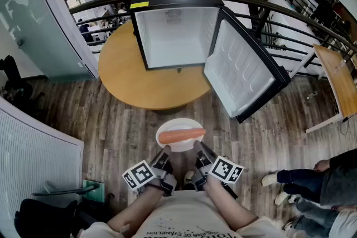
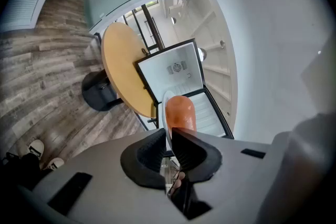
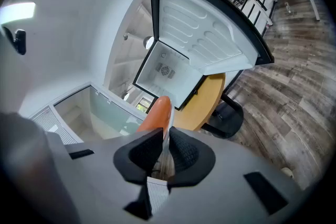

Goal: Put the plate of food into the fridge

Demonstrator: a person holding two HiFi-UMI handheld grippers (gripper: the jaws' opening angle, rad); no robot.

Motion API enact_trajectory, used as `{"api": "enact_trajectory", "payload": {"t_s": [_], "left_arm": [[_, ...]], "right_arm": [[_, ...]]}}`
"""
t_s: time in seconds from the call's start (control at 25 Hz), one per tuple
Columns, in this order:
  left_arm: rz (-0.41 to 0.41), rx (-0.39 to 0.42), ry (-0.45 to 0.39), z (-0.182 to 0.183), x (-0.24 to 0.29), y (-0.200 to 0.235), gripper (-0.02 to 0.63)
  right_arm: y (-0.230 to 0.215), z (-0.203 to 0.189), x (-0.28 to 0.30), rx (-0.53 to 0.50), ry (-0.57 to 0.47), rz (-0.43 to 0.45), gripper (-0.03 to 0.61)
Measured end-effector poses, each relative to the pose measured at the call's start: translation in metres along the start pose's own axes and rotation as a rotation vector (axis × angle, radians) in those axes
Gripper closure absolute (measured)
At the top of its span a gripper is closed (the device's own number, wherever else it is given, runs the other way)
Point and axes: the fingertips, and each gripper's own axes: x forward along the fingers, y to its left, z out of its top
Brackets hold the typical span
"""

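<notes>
A white plate point(image 1: 179, 145) carrying an orange carrot point(image 1: 182, 135) hangs in the air above the wooden floor, short of the round table. My left gripper point(image 1: 165, 154) is shut on the plate's near-left rim, my right gripper point(image 1: 197, 153) shut on its near-right rim. In the left gripper view the plate point(image 2: 164, 107) shows edge-on between the jaws with the carrot point(image 2: 181, 112) beyond. The right gripper view shows the rim point(image 3: 167, 136) pinched, the carrot point(image 3: 156, 111) to the left. The small black fridge point(image 1: 174, 25) stands on the table, its door point(image 1: 241, 67) swung open to the right, its white inside bare.
The round wooden table point(image 1: 125, 72) lies straight ahead with a dark base below. A curved railing point(image 1: 279, 11) runs behind the fridge. A person's legs and shoes point(image 1: 304, 178) are at the right. A wooden desk point(image 1: 337, 78) stands at far right, and a ribbed white panel point(image 1: 33, 145) at left.
</notes>
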Motion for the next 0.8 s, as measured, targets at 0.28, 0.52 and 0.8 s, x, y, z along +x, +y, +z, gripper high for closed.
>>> {"api": "enact_trajectory", "payload": {"t_s": [0.28, 0.52, 0.8], "left_arm": [[0.009, -0.013, 0.003, -0.002, -0.006, 0.003, 0.563], [0.010, -0.018, 0.002, -0.001, -0.008, 0.007, 0.563], [0.017, -0.005, 0.005, 0.004, -0.011, 0.010, 0.565]], "right_arm": [[0.001, -0.006, -0.003, 0.001, 0.006, -0.008, 0.525], [0.001, -0.009, -0.001, 0.003, 0.013, -0.010, 0.525], [0.001, -0.014, 0.002, 0.021, 0.020, -0.014, 0.525]]}}
